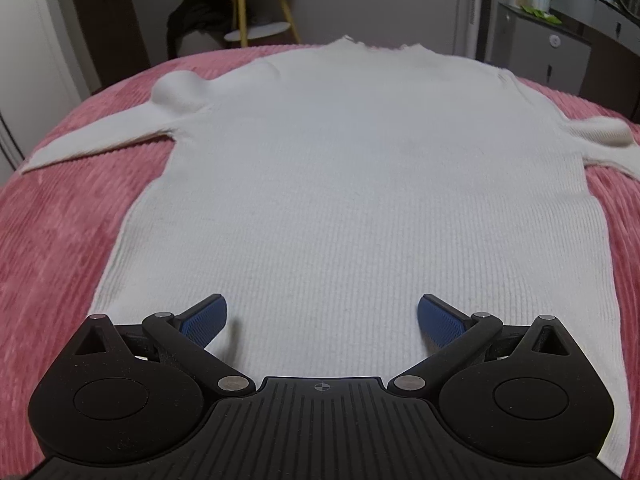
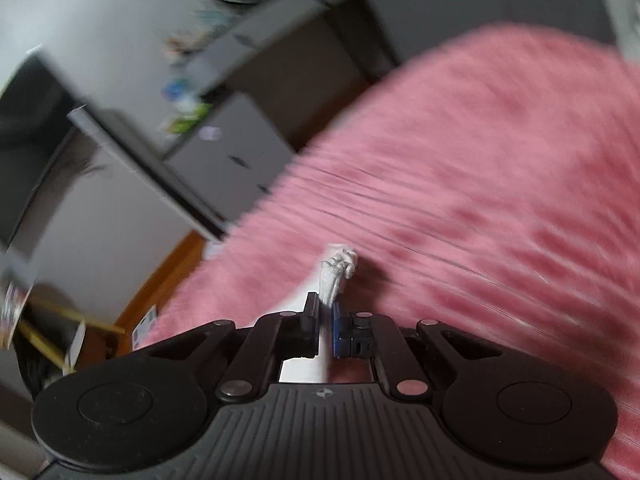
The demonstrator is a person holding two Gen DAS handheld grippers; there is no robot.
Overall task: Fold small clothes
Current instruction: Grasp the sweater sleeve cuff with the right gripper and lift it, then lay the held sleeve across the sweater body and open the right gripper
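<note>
White ribbed sweater (image 1: 352,184) lies flat on the pink bedspread (image 1: 60,240), left gripper (image 1: 322,320) spread wide above its hem, right gripper (image 2: 326,320) clenched on a bunched white sleeve end (image 2: 338,268).

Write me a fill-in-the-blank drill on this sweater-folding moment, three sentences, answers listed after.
1. The white knit sweater lies flat on a ribbed bedspread whose color is ____.
2. The left gripper hovers above the sweater's hem with its jaws ____.
3. The right gripper is shut on a bunched piece of ____ fabric.

Answers: pink; open; white
</note>
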